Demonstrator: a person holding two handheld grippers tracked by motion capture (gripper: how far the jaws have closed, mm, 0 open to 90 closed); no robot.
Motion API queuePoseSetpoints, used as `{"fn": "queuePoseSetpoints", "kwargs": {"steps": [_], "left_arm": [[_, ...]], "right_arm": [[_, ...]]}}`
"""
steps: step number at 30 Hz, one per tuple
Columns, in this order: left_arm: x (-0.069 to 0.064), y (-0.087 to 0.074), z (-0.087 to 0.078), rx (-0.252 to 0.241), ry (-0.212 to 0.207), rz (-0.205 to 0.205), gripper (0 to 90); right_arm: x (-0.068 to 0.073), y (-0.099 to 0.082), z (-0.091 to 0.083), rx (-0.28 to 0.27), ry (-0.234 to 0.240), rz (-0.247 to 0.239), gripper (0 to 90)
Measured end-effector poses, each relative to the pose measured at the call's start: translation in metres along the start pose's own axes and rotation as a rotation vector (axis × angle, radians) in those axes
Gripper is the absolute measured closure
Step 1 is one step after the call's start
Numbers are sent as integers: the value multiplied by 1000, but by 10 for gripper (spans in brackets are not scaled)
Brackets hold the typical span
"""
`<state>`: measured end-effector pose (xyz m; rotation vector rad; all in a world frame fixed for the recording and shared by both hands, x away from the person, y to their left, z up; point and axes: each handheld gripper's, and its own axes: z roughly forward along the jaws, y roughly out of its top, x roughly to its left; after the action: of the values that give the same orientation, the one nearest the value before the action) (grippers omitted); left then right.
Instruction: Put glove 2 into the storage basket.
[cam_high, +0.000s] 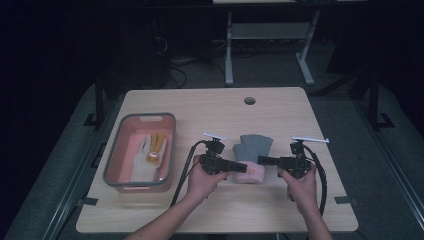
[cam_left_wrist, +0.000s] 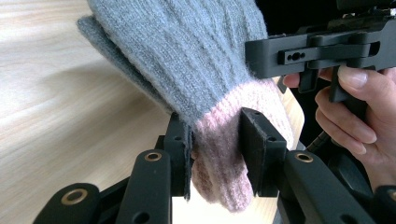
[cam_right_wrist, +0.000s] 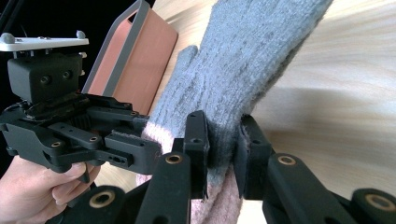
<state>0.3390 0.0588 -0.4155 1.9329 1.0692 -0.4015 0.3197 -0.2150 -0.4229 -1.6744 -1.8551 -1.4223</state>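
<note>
near the middle of the table (cam_high: 210, 107), a little toward your side, the grey glove (cam_high: 253, 148) with its pink cuff (cam_high: 248, 172) hangs between your two tools. your left gripper (cam_high: 239, 166) is clamped on the pink cuff, and your right gripper (cam_high: 264, 160) is clamped on the knit where grey meets pink. each bite takes only a narrow fold, so pulling the hands apart could drag the soft knit out of one pair of pads, and the glove would swing from the other. the two tool heads sit close together, so a twist may knock them. the pink bin (cam_high: 116, 150), already holding a white and yellow glove (cam_high: 152, 147), sits to your left; the way over looks open, but its near wall could catch dangling fingers. the right and near edges stay close.
</note>
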Motion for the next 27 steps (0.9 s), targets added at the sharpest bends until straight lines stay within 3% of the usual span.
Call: {"fn": "queuePoseSetpoints", "kwargs": {"steps": [22,23,27], "left_arm": [[7,2,-36,-43,11,-6,659],[6,2,-38,-46,12,-21,659],[8,3,-44,-51,17,-9,660]], "right_arm": [[29,19,21,42,22,-41,768],[30,20,21,43,24,-40,768],[36,23,24,48,22,-53,768]]}}
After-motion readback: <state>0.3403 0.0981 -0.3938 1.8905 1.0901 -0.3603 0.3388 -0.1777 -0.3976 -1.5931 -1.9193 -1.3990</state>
